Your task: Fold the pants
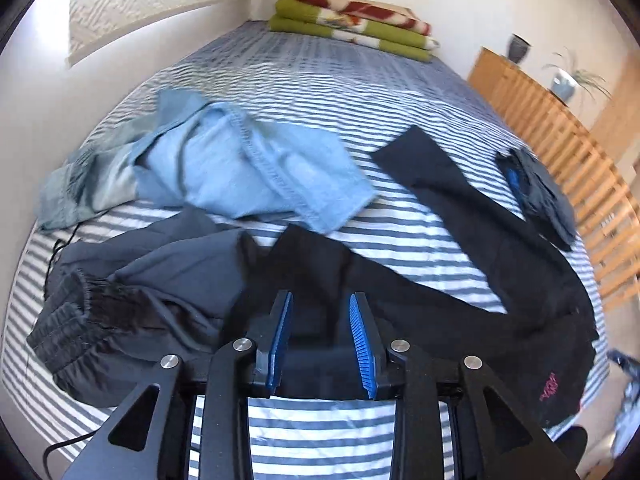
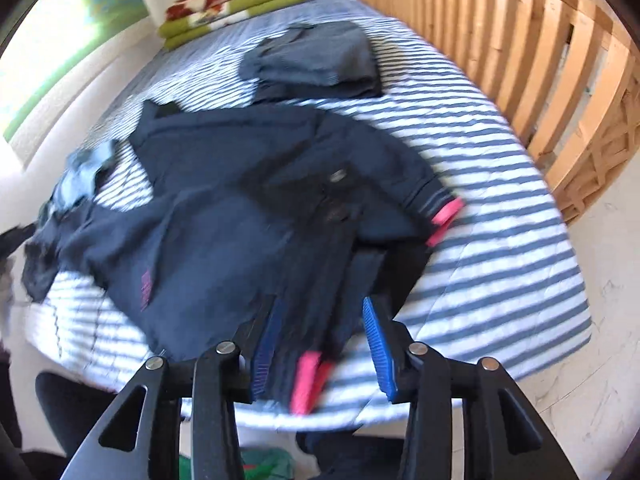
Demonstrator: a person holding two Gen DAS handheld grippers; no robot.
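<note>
Clutter first: crumpled light-blue denim jeans [image 1: 248,168] lie just beyond the left gripper [image 1: 320,340], partly over a bunched dark grey garment w/ elastic waistband [image 1: 100,320] at the bed's left edge. A folded grey garment stack [image 2: 316,64] sits farther up the bed near the wooden slatted frame [image 2: 540,72], which stands along the bed's right side. Folded green/red/white patterned blankets [image 1: 352,20] rest at the far end by the white wall. Two potted plants [image 1: 564,80] stand on a wood cabinet behind the slats.

Surface: bed w/ blue-and-white striped sheet [image 1: 312,80], sunlit in bands; pale floor visible at right in the right wrist view.

Task item: dark navy pants w/ pink cuffs and pink logo [image 2: 240,208], spread across the near half of the bed. Legs diverge: one runs toward the far end, the other toward the left gripper. In the right wrist view, the long axis runs roughly near-to-far, one pink cuff [image 2: 444,220] out to the right, another hanging at the near edge.

Left gripper: fingers apart, dark fabric lying between/under them, not pinched. Right gripper [image 2: 320,344]: fingers apart, straddling the pants' near cuff end; frame is motion-blurred.
</note>
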